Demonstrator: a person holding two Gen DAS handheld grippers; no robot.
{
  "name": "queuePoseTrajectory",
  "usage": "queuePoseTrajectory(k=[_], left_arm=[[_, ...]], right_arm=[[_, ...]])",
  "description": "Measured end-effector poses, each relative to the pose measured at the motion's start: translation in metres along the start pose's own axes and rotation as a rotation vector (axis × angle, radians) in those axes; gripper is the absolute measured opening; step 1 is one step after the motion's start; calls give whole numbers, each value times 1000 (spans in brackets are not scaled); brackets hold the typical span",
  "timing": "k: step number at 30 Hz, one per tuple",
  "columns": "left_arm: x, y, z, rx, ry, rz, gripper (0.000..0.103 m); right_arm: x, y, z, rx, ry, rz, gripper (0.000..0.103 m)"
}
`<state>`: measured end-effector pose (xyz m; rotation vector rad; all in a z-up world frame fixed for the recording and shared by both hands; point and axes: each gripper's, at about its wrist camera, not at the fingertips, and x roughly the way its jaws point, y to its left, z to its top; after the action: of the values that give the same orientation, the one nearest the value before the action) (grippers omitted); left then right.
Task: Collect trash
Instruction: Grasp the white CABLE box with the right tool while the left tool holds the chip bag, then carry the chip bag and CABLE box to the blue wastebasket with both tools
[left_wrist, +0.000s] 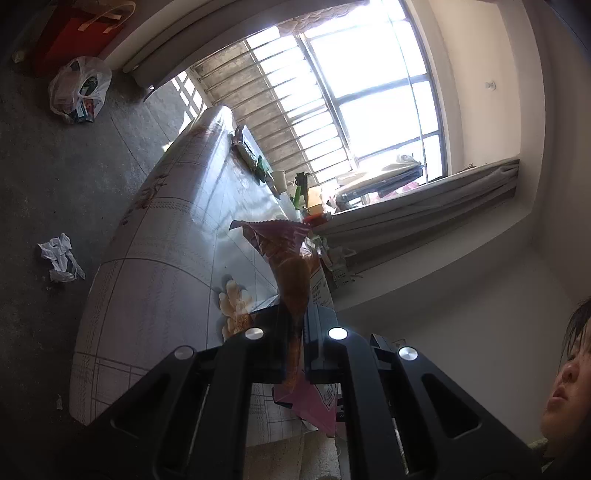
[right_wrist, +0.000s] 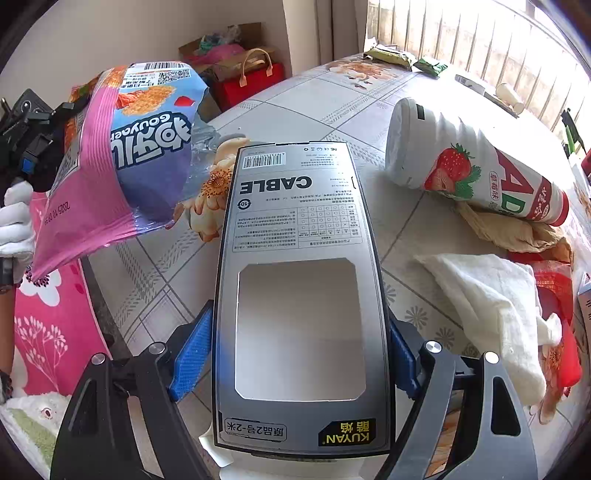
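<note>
My left gripper (left_wrist: 295, 314) is shut on a pink and orange snack bag (left_wrist: 284, 254), which sticks out ahead of the fingers above the table (left_wrist: 166, 258). The right wrist view shows the same bag (right_wrist: 147, 155) hanging at the left, over the table's edge, beside a white-gloved hand (right_wrist: 14, 218). My right gripper (right_wrist: 300, 319) points down at a flat grey cable box (right_wrist: 295, 206) with a cut-out window. Its blue pads (right_wrist: 192, 350) touch the box's two long sides.
A strawberry drink bottle (right_wrist: 476, 170) lies on its side at the right, over crumpled brown paper (right_wrist: 509, 229), a white cloth (right_wrist: 491, 306) and a red wrapper (right_wrist: 554, 288). Green wrappers (right_wrist: 391, 55) lie by the window. A full plastic bag (left_wrist: 79, 90) and crumpled plastic (left_wrist: 59, 258) lie on the floor.
</note>
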<state>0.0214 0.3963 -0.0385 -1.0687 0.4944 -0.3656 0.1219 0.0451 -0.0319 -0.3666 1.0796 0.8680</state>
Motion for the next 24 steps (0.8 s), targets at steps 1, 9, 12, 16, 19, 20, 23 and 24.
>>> queuePoseTrajectory(k=[1,9,12,16,19,20,23,24], left_arm=[[-4,-1,-2,12,4,13,4],[-7,-19,-16,99,94,125,4],[7,-32,-26,157,151,155,4],[28,-50,-39,217,200,153,4],[40,-62,-47,253,228,158,4],[44,-67,-50,263,237,157,4],[52,-81,-56,301,255,161,4],[54,-86,-57,313,259,159,4]], right_arm=[[-3,-2,-4,22,-5,5,79],[-29,-26,-32,240,-83,113,78],[-45,-29,-42,294,-138,156,78],[-64,-33,-53,346,-201,224,78],[-74,-35,-60,372,-235,266,78],[-77,-35,-62,379,-246,275,78],[-87,-37,-70,400,-285,308,78],[-91,-38,-73,405,-301,316,78]])
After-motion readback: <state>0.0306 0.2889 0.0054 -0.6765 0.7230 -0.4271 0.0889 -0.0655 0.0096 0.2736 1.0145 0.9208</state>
